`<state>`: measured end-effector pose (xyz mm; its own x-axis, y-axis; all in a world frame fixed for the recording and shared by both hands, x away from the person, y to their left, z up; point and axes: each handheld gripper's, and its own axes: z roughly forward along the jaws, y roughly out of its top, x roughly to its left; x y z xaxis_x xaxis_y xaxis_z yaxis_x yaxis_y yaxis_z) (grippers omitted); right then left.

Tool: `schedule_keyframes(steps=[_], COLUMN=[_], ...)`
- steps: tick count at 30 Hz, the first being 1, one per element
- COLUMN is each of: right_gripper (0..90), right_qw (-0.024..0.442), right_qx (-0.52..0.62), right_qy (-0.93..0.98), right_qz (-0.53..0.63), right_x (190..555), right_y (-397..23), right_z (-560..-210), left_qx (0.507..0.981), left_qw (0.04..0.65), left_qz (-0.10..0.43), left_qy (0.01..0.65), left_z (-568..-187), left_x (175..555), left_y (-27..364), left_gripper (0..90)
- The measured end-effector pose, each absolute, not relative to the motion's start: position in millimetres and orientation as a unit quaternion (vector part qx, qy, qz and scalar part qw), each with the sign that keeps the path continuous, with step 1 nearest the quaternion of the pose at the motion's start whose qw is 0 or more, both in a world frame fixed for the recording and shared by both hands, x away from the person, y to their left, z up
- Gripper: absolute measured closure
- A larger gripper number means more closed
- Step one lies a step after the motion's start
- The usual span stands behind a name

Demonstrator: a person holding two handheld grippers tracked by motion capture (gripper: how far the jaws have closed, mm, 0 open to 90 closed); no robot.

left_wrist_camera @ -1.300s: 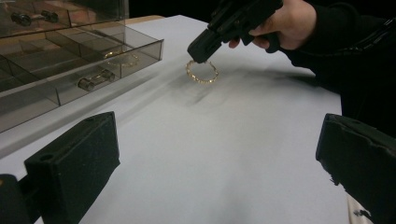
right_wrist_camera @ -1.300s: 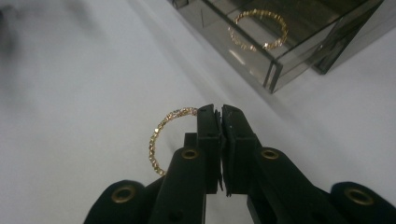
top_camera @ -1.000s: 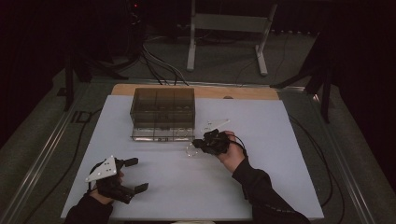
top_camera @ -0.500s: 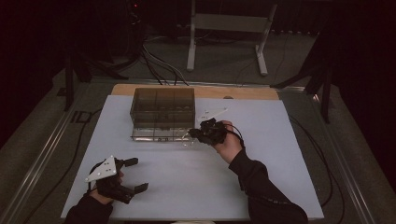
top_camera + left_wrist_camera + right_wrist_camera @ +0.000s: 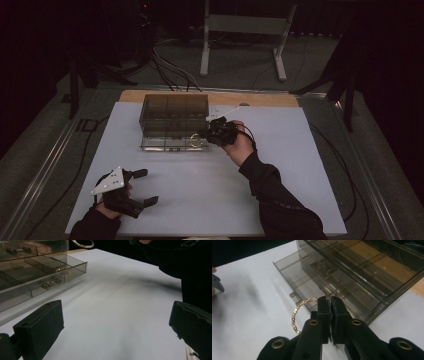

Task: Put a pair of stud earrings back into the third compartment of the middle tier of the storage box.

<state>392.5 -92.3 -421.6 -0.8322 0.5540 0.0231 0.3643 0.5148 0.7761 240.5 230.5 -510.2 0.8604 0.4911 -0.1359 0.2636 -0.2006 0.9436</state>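
pinching a gold bracelet between closed jaws, the right gripper holds it just above the clear organizer's open drawer; the left gripper rests on the table, jaws spread.

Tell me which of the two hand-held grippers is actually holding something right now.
The right hand-held gripper, up by the clear drawer organizer: its jaws are shut on a gold beaded bracelet. The left hand-held gripper sits open over bare table.
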Motion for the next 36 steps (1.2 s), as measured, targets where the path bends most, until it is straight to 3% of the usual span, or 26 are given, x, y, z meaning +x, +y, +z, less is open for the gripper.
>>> schedule_keyframes(steps=[17, 36], right_gripper=[87.3, 87.2], right_qw=[0.127, 0.135], right_qx=[0.3, 0.346], right_qy=[0.851, 0.839], right_qz=[0.412, 0.397], right_x=[410.8, 427.3], right_y=[-81.5, -84.3], right_z=[-426.2, -454.4], left_qx=[0.768, 0.769], left_qw=[0.584, 0.582], left_qz=[0.097, 0.098], left_qy=[0.245, 0.245], left_z=[-509.8, -510.2], left_x=[240.9, 240.9], left_y=[231.3, 230.7], left_gripper=[0.5, 0.5])
